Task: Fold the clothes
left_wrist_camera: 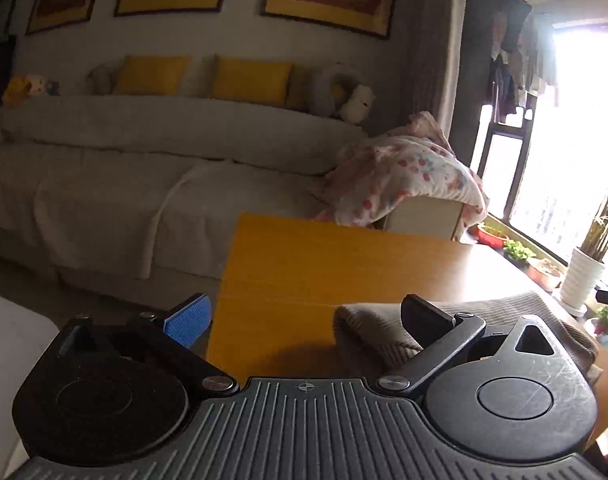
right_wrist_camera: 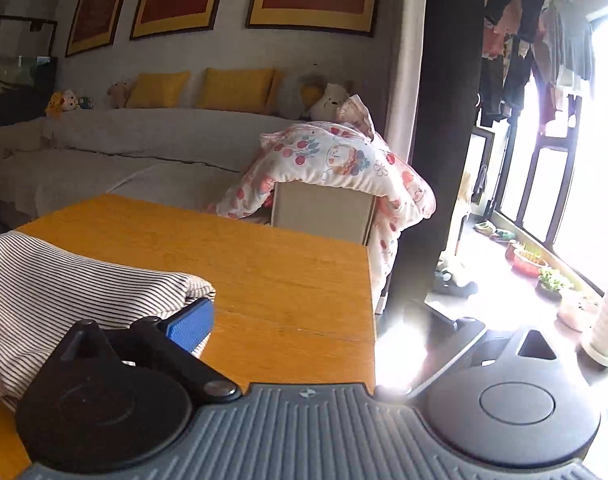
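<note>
A striped garment [left_wrist_camera: 492, 320] lies folded on the orange wooden table [left_wrist_camera: 324, 264], at the right in the left wrist view. It also shows at the left in the right wrist view [right_wrist_camera: 64, 284], on the same table [right_wrist_camera: 264, 272]. My left gripper [left_wrist_camera: 308, 316] is open and empty, its right finger over the garment's left edge. My right gripper [right_wrist_camera: 316, 320] is open and empty, its blue left pad [right_wrist_camera: 190, 330] by the garment's right corner. Its right finger is lost in window glare.
A beige sofa [left_wrist_camera: 124, 168] with yellow cushions runs behind the table. A flowered quilt [right_wrist_camera: 344, 160] drapes over a cardboard box [right_wrist_camera: 324, 212] at the table's far edge. Potted plants [left_wrist_camera: 584, 276] stand by the bright window. Clothes hang on a rack [right_wrist_camera: 524, 40].
</note>
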A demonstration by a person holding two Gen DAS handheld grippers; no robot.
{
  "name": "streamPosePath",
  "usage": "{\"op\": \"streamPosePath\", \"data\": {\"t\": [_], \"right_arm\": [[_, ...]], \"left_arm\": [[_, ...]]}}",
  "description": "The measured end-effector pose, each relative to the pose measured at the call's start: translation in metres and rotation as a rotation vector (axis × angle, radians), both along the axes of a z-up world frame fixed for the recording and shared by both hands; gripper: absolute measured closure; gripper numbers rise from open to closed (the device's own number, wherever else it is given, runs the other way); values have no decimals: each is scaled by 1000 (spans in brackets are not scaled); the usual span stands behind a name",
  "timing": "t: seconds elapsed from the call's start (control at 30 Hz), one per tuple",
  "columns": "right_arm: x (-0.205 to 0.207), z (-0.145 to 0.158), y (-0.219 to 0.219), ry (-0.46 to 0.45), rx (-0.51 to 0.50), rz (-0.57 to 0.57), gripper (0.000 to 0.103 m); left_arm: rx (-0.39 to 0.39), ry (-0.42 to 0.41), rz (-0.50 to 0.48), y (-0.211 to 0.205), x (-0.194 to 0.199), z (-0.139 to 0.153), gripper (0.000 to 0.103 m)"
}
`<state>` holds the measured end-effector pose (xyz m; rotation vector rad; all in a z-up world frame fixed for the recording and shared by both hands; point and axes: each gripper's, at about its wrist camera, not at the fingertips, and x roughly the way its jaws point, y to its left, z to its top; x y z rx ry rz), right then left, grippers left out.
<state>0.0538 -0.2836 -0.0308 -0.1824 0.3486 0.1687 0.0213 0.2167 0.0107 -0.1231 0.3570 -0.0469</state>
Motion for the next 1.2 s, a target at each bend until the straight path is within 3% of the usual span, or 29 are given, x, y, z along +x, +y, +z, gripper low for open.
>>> {"op": "streamPosePath", "data": {"t": [0.17,0.23,0.3,0.33,0.43,0.53,0.73,0.83,0.97,1.1,1.2], "right_arm": [[33,-16,-16,58,63,-31,2],[46,-22,-19,93,100,-23,2],[58,-29,-23,129,137,-16,2],[65,-32,-24,147,155,-12,2],[84,-41,-29,201,211,-1,0],[103,-51,-35,254,266,10,0],[65,-50,-45,255,308,-29,0],[47,-50,-51,256,329,-48,0],[22,-49,-58,256,357,-75,0],[-3,-49,-65,257,385,-101,0],[-3,-50,-66,243,386,-152,0]], "left_arm": [[118,-57,67,13,30,-15,0],[110,-41,84,23,47,-26,0],[48,23,74,34,67,-38,0],[-26,74,54,42,80,-42,0],[-285,101,-11,65,99,-55,0],[-372,143,-6,70,107,-64,0],[-336,161,-7,65,80,-62,0],[-357,188,-13,61,49,-64,0],[-353,148,32,64,9,-57,0],[-379,176,61,67,3,-63,0],[-293,240,53,59,10,-65,0]]}}
